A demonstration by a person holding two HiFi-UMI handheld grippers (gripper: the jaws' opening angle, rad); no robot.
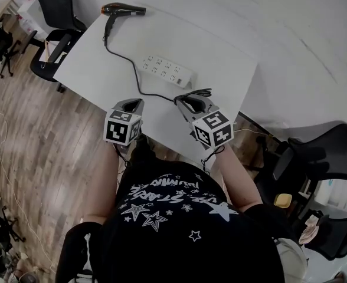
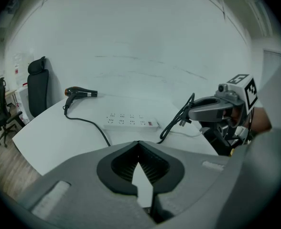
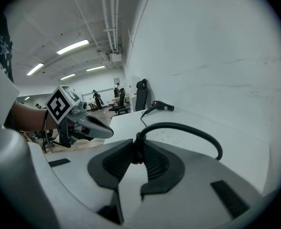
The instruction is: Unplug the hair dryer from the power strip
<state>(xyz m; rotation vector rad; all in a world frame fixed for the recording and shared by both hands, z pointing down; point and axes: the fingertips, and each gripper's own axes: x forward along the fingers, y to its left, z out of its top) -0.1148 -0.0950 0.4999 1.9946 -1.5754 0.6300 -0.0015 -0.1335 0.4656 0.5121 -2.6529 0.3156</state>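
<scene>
Right gripper (image 3: 136,148) pinching black plug (image 2: 183,119), prongs clear of power strip (image 1: 167,70) lying just ahead on white table (image 1: 97,69). Plug body rigid, best hold. Cord (image 3: 193,128) springy, loops beyond jaws. Hair dryer (image 1: 121,9) far ahead, likely light, slides if tugged. Left gripper (image 2: 139,146) pressed together, empty, alongside.

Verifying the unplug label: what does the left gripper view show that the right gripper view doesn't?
Left gripper view only: the right gripper from outside, holding the plug with bare prongs off the power strip; the left gripper, fingers closed on nothing.
Right gripper view only: the plug pinched between the right fingers, the left gripper from outside, ceiling lights.
Both: hair dryer, its cord, the table, the power strip (faint in the right gripper view).
</scene>
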